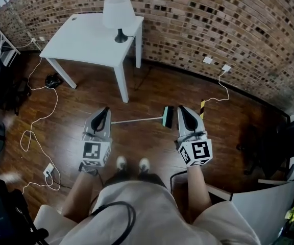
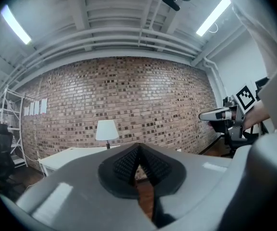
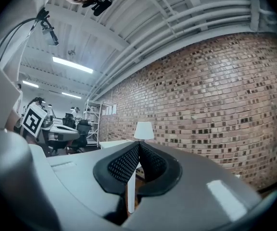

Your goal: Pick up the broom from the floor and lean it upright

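Observation:
The broom lies flat on the wooden floor in the head view, its thin white handle [image 1: 137, 120] running left to right and its green and dark head [image 1: 168, 117] at the right end. My left gripper [image 1: 105, 109] hovers above the handle's left end, pointing level toward the brick wall, its pads closed together with nothing in them [image 2: 138, 148]. My right gripper [image 1: 180, 107] is held just right of the broom head, also level and shut on nothing [image 3: 139, 144]. Neither gripper view shows the broom.
A white table [image 1: 93, 40] with a white lamp [image 1: 118, 14] stands against the brick wall ahead on the left. White cables [image 1: 34, 131] and a power strip [image 1: 48, 171] lie on the floor at left. A yellow-black striped marker [image 1: 202, 107] and dark chairs [image 1: 269, 147] are at right.

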